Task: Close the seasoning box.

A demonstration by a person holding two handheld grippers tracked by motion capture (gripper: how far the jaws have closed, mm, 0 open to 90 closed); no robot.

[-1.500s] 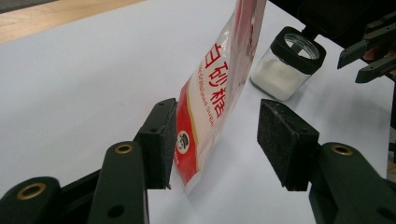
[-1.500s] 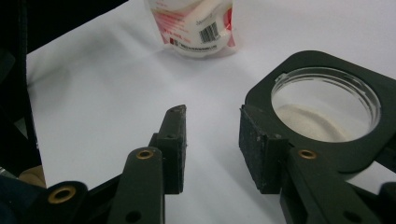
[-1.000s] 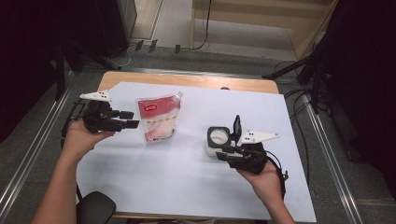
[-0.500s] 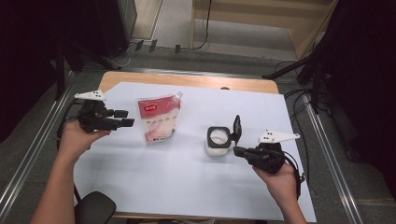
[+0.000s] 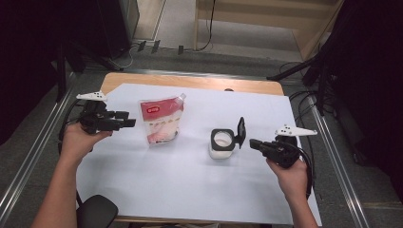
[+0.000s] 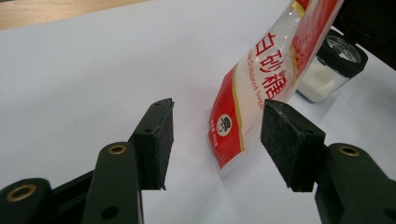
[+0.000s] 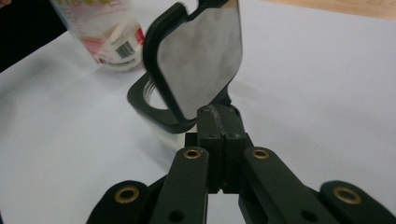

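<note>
The person's left forearm comes in from the seven o'clock corner of the high view and angles up toward ten o'clock, the wrist cocked so that the left gripper lies level above the tabletop and points toward three o'clock, at the sugar pouch just beside it. In the left gripper view its jaws stand partly open with nothing between the pads; the pouch's lower red corner lies on the white sheet beyond the gap, nearer the right-hand pad, and does not touch either one. The right forearm rises from the five o'clock edge of the high view, hand wrapped under the right gripper, which lies low and level and points toward nine o'clock at the jar. Its jaws are pressed together, pad against pad, with nothing held; they have just been closing. The jar of white grains stands near the middle of the tabletop, at about four o'clock from the pouch and well apart from it, with its black flip lid hinged upright on the side facing the right gripper. In the right gripper view the closed tips sit just below that raised lid; whether they touch it I cannot tell.
</note>
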